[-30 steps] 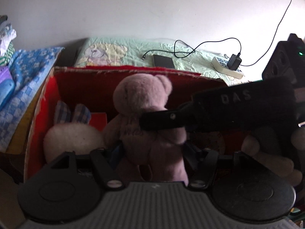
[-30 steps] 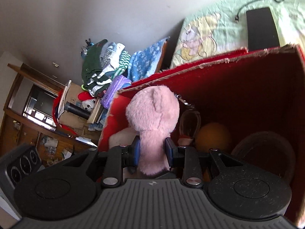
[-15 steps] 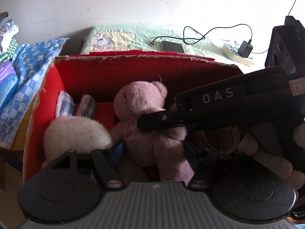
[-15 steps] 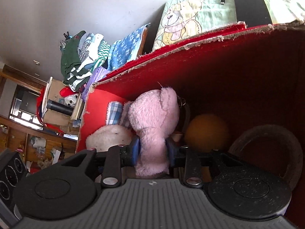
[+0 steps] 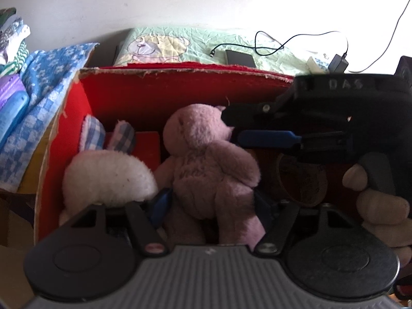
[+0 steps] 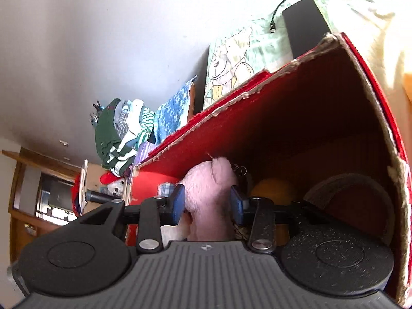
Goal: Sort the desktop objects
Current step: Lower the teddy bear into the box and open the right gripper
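Now we have the pink bear [image 5: 206, 164] down inside the red box [image 5: 159, 95], so our left tongs [image 5: 209, 204] stand wide, their blue pads flanking its legs, contact unclear. Our right tongs [image 6: 207, 203] are spread as well, astride its head with small gaps either side, apparently letting go. Just left of the bear lies a white bunny [image 5: 108, 177]; right of it, a brown ring [image 5: 301, 180].

Black grippers with blue fingers [image 6: 177, 200], silver screws, ribbed grey housing, "DAS" lettering.
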`<state>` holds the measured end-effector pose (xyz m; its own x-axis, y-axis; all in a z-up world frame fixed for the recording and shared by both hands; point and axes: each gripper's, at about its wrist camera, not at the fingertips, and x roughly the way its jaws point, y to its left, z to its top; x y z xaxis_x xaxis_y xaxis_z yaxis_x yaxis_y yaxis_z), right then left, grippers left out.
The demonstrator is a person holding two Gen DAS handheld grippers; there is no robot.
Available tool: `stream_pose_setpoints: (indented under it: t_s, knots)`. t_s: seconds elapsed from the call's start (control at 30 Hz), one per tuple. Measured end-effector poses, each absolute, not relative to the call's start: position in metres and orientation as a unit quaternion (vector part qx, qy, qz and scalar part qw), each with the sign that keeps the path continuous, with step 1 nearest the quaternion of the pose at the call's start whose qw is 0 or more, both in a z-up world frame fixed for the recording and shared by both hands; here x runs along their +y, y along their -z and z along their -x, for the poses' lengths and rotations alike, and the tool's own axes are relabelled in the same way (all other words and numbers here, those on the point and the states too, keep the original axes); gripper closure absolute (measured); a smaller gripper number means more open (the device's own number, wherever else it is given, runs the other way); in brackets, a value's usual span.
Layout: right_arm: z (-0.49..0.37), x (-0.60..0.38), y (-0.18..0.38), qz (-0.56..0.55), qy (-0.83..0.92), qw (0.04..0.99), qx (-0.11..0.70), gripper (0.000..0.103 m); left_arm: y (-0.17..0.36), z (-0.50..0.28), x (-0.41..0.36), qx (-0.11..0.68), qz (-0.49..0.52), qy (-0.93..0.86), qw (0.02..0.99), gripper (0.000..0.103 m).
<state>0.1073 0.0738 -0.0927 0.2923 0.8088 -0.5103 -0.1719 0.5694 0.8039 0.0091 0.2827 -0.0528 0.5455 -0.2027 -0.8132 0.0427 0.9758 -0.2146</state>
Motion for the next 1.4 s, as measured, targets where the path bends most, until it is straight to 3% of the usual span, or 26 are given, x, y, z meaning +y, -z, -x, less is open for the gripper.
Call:
stream_pose_setpoints:
  t_s: [0.1,0.17,0.5,1.4]
  knots:
    - [-0.103,0.084,0.087,-0.277,-0.342,0.751,0.492,0.093,0.051,-0.007,0.287,0.467,0.093,0.071,0.877,0.032]
    - [-0.099,0.093,0.080,-0.233,-0.341,0.771,0.486,0.095,0.051,-0.009,0.288,0.470,0.096,0.068,0.875,0.032]
    - [-0.099,0.108,0.074,-0.165,-0.348,0.788,0.480,0.096,0.055,-0.018,0.279,0.488,0.069,0.047,0.869,0.031]
    - [-0.092,0.107,0.069,-0.159,-0.351,0.798,0.463,0.091,0.056,-0.020,0.276,0.494,0.064,0.034,0.866,0.027]
